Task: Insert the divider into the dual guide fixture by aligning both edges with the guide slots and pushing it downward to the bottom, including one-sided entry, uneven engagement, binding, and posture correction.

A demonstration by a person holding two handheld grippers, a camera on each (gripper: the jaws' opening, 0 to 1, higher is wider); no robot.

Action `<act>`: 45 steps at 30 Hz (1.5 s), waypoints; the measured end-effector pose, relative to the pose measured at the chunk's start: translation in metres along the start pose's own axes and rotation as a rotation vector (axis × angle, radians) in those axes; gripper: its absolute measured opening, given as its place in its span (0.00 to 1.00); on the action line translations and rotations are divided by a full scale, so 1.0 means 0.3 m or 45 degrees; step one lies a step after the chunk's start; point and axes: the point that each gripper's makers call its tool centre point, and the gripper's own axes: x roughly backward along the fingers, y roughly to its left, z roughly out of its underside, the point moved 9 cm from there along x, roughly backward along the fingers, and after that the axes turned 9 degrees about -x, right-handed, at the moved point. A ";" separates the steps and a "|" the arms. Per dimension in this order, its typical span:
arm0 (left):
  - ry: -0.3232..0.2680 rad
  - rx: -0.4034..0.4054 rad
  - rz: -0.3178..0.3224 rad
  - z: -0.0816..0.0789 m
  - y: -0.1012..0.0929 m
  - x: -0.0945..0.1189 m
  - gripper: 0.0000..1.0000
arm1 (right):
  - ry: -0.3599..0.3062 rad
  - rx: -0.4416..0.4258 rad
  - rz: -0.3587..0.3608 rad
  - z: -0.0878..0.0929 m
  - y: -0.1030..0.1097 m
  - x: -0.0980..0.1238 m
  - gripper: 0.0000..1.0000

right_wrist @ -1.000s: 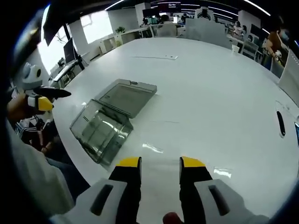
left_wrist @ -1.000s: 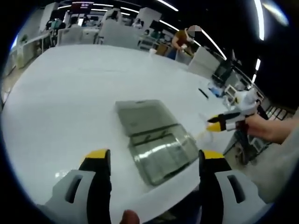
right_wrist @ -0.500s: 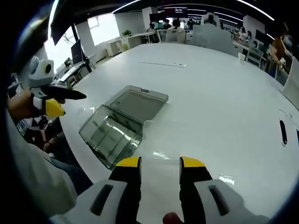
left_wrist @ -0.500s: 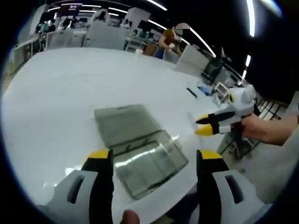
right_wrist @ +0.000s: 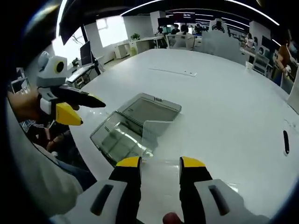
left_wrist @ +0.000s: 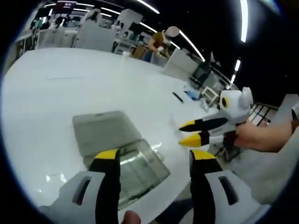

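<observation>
The guide fixture is a clear box (right_wrist: 117,138) with a grey panel (right_wrist: 150,108) joined to its far side, lying on the white table (right_wrist: 219,102). In the left gripper view the clear box (left_wrist: 142,167) sits between my left gripper's (left_wrist: 154,155) wide-open jaws, with the grey panel (left_wrist: 103,131) beyond. My right gripper (right_wrist: 160,162) is shut on a clear divider (right_wrist: 159,137) that stands up from its jaws, just right of the box. Seen from the left, the right gripper (left_wrist: 188,132) hovers right of the fixture. The left gripper (right_wrist: 88,111) hangs open to the box's left.
The table edge (right_wrist: 93,154) runs just in front of the fixture, with a person's legs below it. A dark pen-like object (right_wrist: 285,142) lies at the table's right. A hand (left_wrist: 254,137) holds the right gripper. Desks, chairs and people stand far behind.
Both grippers have drawn closer to the fixture and to each other. The clear divider now stands plainly above the right jaws, beside the box. The fixture has not moved.
</observation>
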 end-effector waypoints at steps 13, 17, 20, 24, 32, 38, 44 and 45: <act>-0.049 0.056 0.078 -0.018 -0.034 -0.035 0.43 | -0.037 0.044 -0.071 -0.035 0.080 0.011 0.27; -0.065 0.067 0.098 -0.026 -0.043 -0.042 0.37 | -0.049 0.054 -0.089 -0.045 0.102 0.015 0.27; -0.074 0.083 0.103 -0.030 -0.048 -0.046 0.35 | -0.055 0.061 -0.102 -0.050 0.114 0.016 0.27; -0.087 0.110 0.111 -0.032 -0.052 -0.049 0.31 | -0.067 0.069 -0.119 -0.059 0.133 0.019 0.27; -0.132 0.152 0.117 -0.029 -0.055 -0.046 0.22 | -0.080 0.084 -0.144 -0.070 0.162 0.016 0.27; -0.166 0.194 0.119 -0.030 -0.053 -0.041 0.16 | -0.090 0.085 -0.159 -0.077 0.176 0.016 0.27; -0.187 0.237 0.116 -0.032 -0.053 -0.038 0.12 | -0.099 0.080 -0.165 -0.083 0.182 0.017 0.27; -0.198 0.246 0.117 -0.033 -0.053 -0.037 0.11 | -0.100 0.080 -0.166 -0.084 0.183 0.018 0.27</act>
